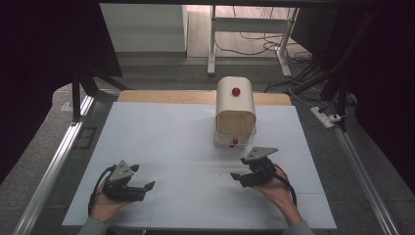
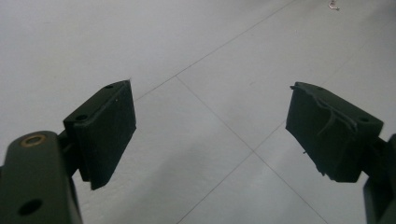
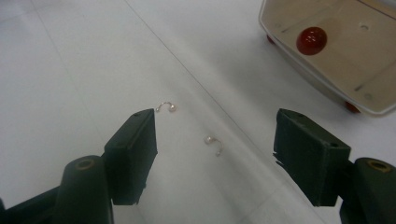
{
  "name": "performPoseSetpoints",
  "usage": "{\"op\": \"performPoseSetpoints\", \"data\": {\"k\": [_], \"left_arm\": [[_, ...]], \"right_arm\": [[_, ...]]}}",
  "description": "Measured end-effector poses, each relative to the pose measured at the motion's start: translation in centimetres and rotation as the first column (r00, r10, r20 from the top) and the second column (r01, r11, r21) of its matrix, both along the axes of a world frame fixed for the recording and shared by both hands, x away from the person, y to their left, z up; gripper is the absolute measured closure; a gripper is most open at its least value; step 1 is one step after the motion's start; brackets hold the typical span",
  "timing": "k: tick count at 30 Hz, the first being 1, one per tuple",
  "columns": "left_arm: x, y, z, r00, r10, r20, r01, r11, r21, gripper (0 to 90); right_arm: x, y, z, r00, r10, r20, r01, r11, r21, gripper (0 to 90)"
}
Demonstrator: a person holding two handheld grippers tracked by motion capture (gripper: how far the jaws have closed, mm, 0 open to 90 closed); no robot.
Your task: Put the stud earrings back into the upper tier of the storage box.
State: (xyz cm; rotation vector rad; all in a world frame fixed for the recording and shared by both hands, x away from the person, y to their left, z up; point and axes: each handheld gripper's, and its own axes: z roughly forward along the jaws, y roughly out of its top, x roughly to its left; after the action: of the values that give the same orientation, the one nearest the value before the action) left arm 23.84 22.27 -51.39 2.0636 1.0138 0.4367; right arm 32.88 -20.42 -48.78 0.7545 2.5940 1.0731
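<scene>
A cream box (image 1: 236,110) with a rounded top stands at the back middle of the white mat, with a red knob (image 1: 236,91) on top and another (image 1: 235,141) low on its front. In the right gripper view its front (image 3: 336,60) and a red knob (image 3: 312,40) lie at the upper right. Two small pearl earrings (image 3: 166,106) (image 3: 214,143) lie on the mat just ahead of my right gripper (image 3: 214,128), which is open and empty. My right gripper (image 1: 240,170) hovers in front of the box. My left gripper (image 1: 143,176) (image 2: 210,126) stands open over bare mat at front left.
The white mat (image 1: 161,142) covers the table, with a wooden edge (image 1: 166,96) at the back. Metal rails (image 1: 54,161) run along both sides. Beyond the table are a desk frame (image 1: 212,44), cables and a power strip (image 1: 325,117) on the floor.
</scene>
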Motion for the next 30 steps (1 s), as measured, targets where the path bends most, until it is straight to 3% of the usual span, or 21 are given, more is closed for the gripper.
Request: {"op": "performPoseSetpoints", "data": {"k": [7,19,30], "left_arm": [[0.0,-0.1,0.0,1.0,-0.004,-0.002,0.004,1.0,0.0,15.8],[0.1,-0.1,-0.1,1.0,-0.007,-0.006,0.007,1.0,0.005,15.8],[0.0,-0.1,-0.1,0.9999,-0.01,-0.009,0.01,0.9999,0.004,15.9]], "right_arm": [[0.9,1.2,-0.7,0.9998,-0.001,-0.02,0.0,0.9996,-0.027,31.6],[1.7,1.7,-1.8,0.9986,-0.025,-0.046,0.022,0.9977,-0.064,36.0],[2.0,2.0,-2.4,0.9987,-0.02,-0.048,0.015,0.9958,-0.09,46.8]]}}
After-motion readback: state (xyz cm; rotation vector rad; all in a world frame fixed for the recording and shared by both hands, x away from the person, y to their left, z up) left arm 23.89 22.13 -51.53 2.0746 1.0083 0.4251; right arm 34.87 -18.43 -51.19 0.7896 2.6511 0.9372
